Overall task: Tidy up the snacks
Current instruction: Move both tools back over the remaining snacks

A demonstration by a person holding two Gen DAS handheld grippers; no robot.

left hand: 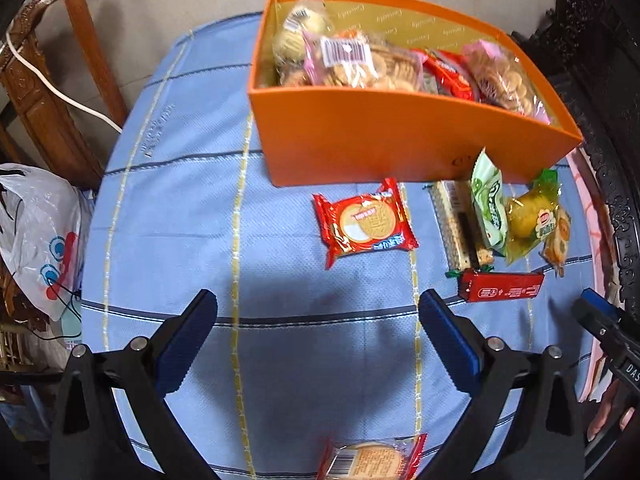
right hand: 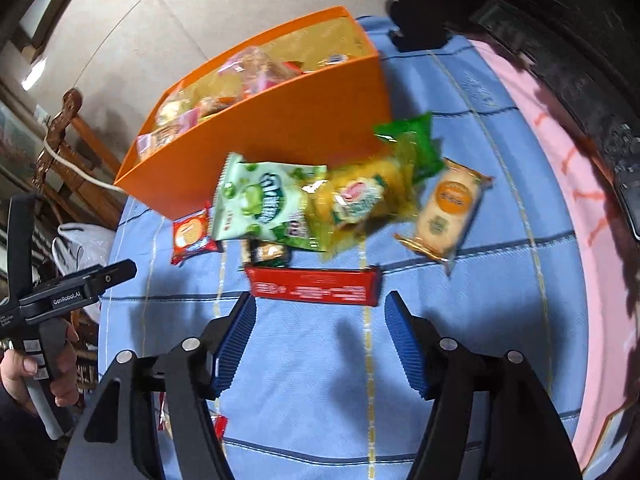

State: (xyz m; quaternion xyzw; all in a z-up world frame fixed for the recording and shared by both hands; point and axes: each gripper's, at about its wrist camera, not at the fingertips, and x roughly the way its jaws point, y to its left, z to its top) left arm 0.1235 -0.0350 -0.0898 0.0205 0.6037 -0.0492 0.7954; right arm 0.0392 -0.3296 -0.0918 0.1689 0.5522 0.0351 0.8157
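Hovering with jaws apart and empty, the right hand-held gripper (right hand: pixel 320 320) faces the red bar (right hand: pixel 314 286) just ahead; the left hand-held gripper (left hand: pixel 318 320), likewise open, faces the red biscuit pack (left hand: pixel 366 222), both bound for the orange box (left hand: pixel 400 136).

blue checked tablecloth (left hand: pixel 192 208), wooden chair (left hand: pixel 52 92), plastic bag (left hand: pixel 36 232)

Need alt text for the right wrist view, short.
The open, empty right gripper hovers over a blue tablecloth, just short of a long red snack bar. Behind it lie more snack packets and an orange box of biscuits.
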